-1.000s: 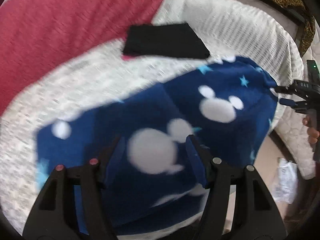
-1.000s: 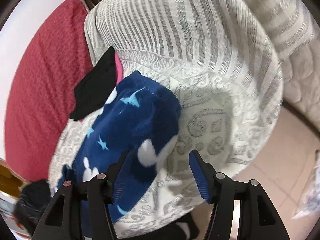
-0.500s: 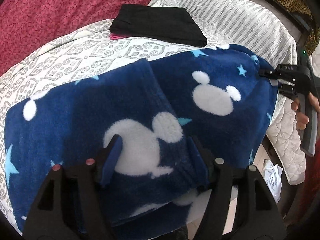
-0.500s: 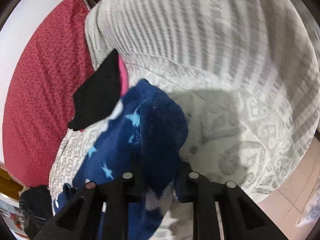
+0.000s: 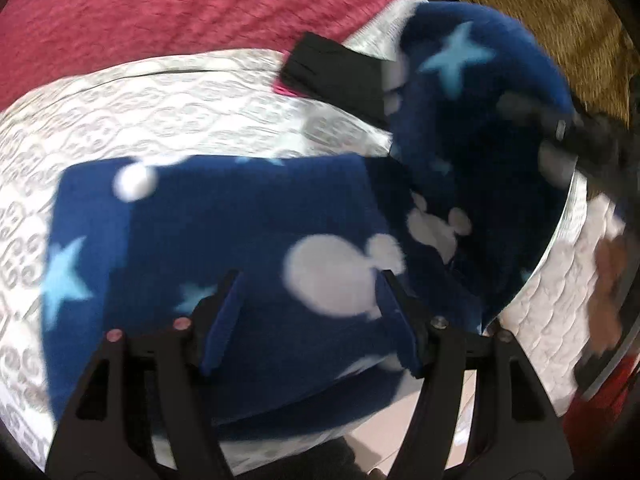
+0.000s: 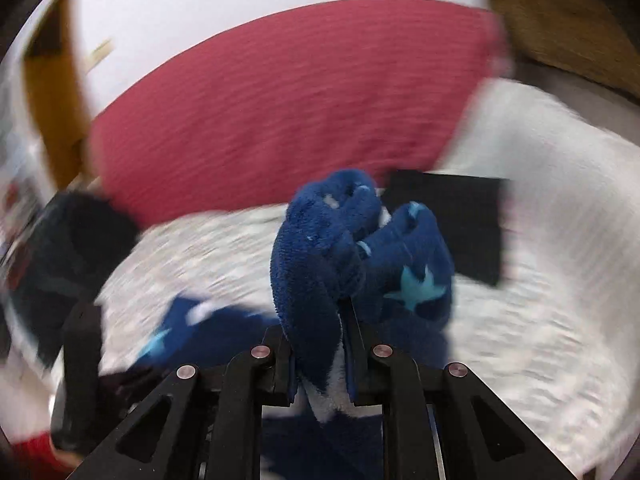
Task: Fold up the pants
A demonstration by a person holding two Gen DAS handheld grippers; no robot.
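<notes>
The pants (image 5: 240,232) are dark blue fleece with white mouse heads and light blue stars, lying on the white patterned bedcover (image 5: 152,112). My left gripper (image 5: 308,312) is open just above the near part of the pants, holding nothing. My right gripper (image 6: 320,344) is shut on the pants' right end (image 6: 336,248) and holds it lifted off the bed. In the left wrist view that raised end (image 5: 480,128) arches up at the right, with the right gripper (image 5: 576,136) blurred beside it.
A folded black garment (image 5: 340,76) lies at the back of the bedcover, also in the right wrist view (image 6: 452,220). A red blanket (image 5: 180,12) covers the far side. The bed edge and tiled floor (image 5: 392,436) are near the left gripper.
My right gripper has lifted the pants' right end up and swung it towards the left. My left gripper stays open over the near part of the pants.
</notes>
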